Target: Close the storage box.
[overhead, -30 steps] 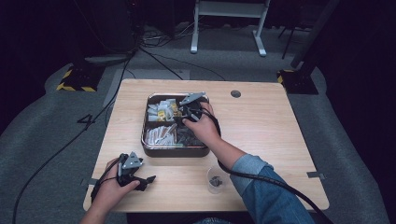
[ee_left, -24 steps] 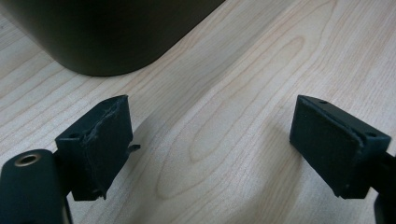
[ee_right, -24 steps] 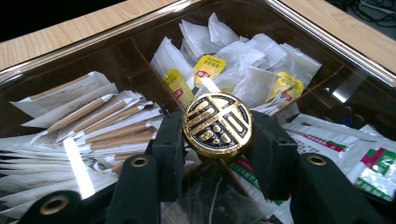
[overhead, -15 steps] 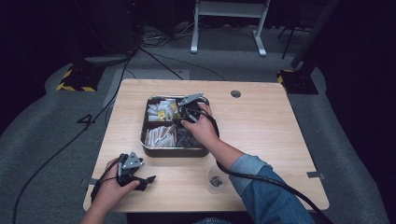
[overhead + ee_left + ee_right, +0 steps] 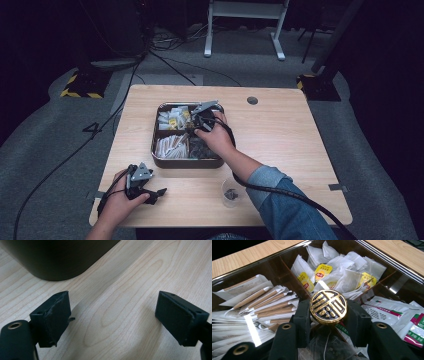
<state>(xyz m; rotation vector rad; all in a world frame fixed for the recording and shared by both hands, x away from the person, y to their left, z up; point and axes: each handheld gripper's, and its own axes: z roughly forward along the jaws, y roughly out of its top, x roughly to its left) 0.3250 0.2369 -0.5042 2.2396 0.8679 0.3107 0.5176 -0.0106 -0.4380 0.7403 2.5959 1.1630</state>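
Two black jaws of the right gripper (image 5: 328, 315) clamp a round gold-and-black disc (image 5: 328, 306) over the metal tray (image 5: 159, 162) – tea bags (image 5: 342, 272) crowd at twelve o'clock, walls close by. Left gripper (image 5: 112, 320) rests wide open on bare table (image 5: 300, 145) at the tray's seven o'clock – hand curled round it.

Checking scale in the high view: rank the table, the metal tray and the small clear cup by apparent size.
1. Table
2. Metal tray
3. Small clear cup
The gaps are plain; nearness to the camera doesn't alter the order.

gold seal sign on round knob (image 5: 328, 306)
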